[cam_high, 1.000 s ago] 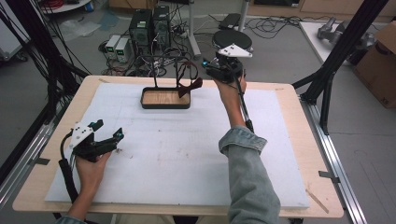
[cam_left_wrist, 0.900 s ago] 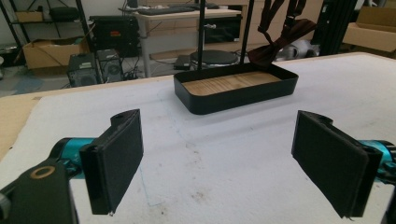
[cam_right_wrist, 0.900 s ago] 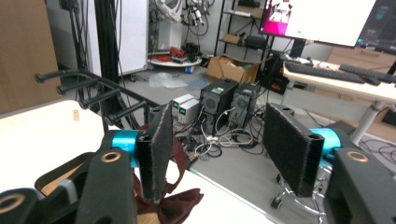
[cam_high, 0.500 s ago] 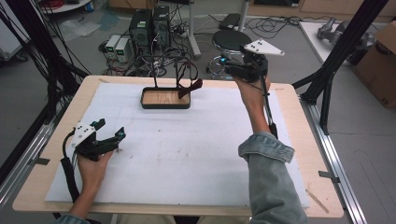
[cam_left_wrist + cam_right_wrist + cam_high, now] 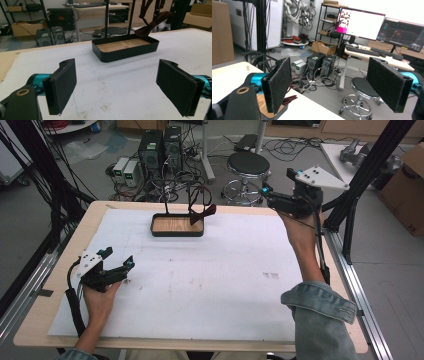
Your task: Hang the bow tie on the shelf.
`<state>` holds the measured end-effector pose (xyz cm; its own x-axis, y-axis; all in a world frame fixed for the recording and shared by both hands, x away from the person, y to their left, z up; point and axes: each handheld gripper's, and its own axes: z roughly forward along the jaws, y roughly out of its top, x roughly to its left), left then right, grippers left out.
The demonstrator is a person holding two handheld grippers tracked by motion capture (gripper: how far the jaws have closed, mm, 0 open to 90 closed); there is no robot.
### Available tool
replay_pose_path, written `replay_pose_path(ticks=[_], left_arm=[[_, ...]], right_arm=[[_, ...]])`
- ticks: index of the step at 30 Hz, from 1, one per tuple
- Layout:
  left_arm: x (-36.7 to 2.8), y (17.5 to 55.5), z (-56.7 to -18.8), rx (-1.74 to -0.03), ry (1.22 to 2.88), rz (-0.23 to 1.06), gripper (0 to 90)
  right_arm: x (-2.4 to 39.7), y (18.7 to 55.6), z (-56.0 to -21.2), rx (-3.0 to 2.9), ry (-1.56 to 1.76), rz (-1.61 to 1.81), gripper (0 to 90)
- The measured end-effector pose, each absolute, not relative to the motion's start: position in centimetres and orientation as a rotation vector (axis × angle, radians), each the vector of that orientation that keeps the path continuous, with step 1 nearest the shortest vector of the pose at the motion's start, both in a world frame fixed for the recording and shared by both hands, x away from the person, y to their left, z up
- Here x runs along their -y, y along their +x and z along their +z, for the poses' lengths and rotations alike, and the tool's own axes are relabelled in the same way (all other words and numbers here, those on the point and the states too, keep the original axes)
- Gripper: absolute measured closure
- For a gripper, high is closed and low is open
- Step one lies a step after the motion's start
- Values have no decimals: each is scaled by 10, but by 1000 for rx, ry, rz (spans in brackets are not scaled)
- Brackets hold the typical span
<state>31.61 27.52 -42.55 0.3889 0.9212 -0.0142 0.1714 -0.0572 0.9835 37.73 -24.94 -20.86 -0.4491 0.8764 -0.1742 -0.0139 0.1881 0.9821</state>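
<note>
A black tray (image 5: pixel 177 232) with a wooden floor sits at the far middle of the table. Two thin black posts rise from it, and a dark red bow tie (image 5: pixel 204 211) hangs there by its strap. In the left gripper view the tray (image 5: pixel 125 52) lies ahead, with the bow tie (image 5: pixel 152 23) over its right end. My left gripper (image 5: pixel 119 258) rests low at the near left, open and holding nothing (image 5: pixel 120 86). My right gripper (image 5: pixel 266 195) is raised over the far right edge, open and holding nothing (image 5: pixel 333 82), pointing left past the tray's corner (image 5: pixel 265 111).
A white sheet (image 5: pixel 225 275) covers most of the wooden table (image 5: pixel 35 320). Beyond the far edge stand a round stool (image 5: pixel 248 165) and computer cases (image 5: pixel 160 145) among cables. Black frame posts (image 5: pixel 350 215) flank both sides.
My right gripper has drawn back from the stand, moving right and upward to the table's far right edge. My left gripper has hardly shifted.
</note>
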Motion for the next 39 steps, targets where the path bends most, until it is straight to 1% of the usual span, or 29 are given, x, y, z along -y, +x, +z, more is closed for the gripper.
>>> replay_pose_path(ticks=[8,19,30,39], left_arm=[[-275,314,-425,-1023,1520,832,169],[-275,311,-426,-1028,1532,839,168],[-275,308,-424,-1027,1525,841,168],[-275,308,-424,-1028,1526,845,168]], right_arm=[[280,336,-216,-1615,860,1443,179],[310,291,-265,-1587,908,1460,163],[321,263,-309,-1564,957,1460,122],[327,248,-346,-1551,1000,1477,119]])
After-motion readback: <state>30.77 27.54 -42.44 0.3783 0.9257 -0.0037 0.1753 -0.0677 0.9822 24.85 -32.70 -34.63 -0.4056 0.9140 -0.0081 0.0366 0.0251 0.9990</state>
